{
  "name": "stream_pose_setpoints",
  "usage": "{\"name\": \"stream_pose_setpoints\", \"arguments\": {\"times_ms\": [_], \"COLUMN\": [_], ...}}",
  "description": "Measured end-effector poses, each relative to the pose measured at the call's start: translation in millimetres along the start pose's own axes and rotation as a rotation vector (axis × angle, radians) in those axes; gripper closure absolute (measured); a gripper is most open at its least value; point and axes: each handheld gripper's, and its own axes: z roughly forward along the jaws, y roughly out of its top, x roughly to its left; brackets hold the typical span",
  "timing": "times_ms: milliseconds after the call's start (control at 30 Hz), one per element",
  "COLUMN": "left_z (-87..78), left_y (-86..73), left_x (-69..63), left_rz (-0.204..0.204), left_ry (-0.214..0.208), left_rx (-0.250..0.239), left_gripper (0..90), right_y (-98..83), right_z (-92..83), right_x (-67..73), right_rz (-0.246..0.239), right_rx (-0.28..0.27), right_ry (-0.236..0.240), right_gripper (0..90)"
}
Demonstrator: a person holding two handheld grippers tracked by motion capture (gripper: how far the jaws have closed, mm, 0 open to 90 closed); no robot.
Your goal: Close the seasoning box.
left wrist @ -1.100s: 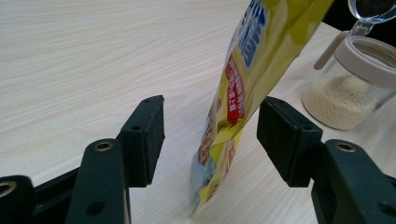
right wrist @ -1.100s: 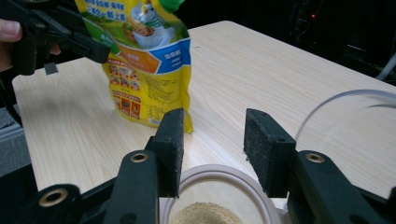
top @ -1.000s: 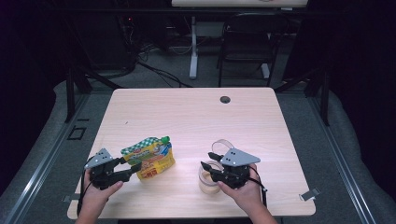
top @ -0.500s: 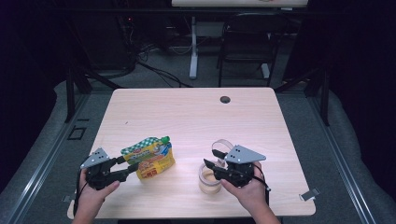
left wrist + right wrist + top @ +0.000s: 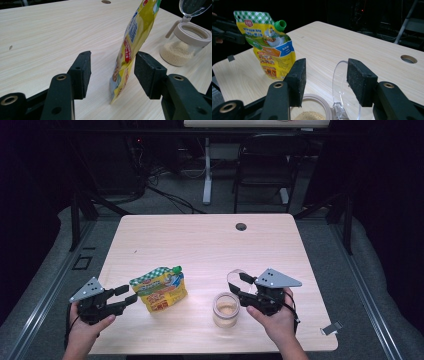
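Yellow pouch (image 5: pixel 130 47) upright between left gripper's (image 5: pixel 112 72) spread jaws, touching neither pad, right gripper (image 5: pixel 325 80) gaping around jar's (image 5: pixel 226 309) flipped-up lid (image 5: pixel 340 87)

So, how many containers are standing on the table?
2: a yellow pouch with a green cap stands at the front left, and a clear jar with its lid flipped open stands at the front, right of the pouch.

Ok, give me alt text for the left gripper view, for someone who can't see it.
A yellow spouted pouch stands tilted on the wooden table between the open black jaws of the left gripper, nearer the right-hand pad, with the pads not clamping it. Beyond it at right sits a clear jar of tan granules, its hinged lid flipped up.
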Motion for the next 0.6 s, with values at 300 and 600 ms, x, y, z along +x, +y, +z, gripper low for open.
{"name": "stream_pose_setpoints", "arguments": {"times_ms": [300, 600], "left_z": [-5.3, -12.4], "left_y": [-2.0, -4.7], "left_x": [5.7, 10.0], "left_rz": [-0.008, 0.016], "left_ry": [-0.013, -0.018], "left_rx": [-0.015, -0.013], "left_gripper": [47.0, 50.7], "right_y": [4.9, 7.1], "right_z": [-11.5, -20.6], "right_x": [-5.4, -12.2], "right_rz": [0.013, 0.010], "right_rx": [-0.030, -0.046], "right_ry": [0.006, -0.016], "right_gripper": [47.1, 51.9]}}
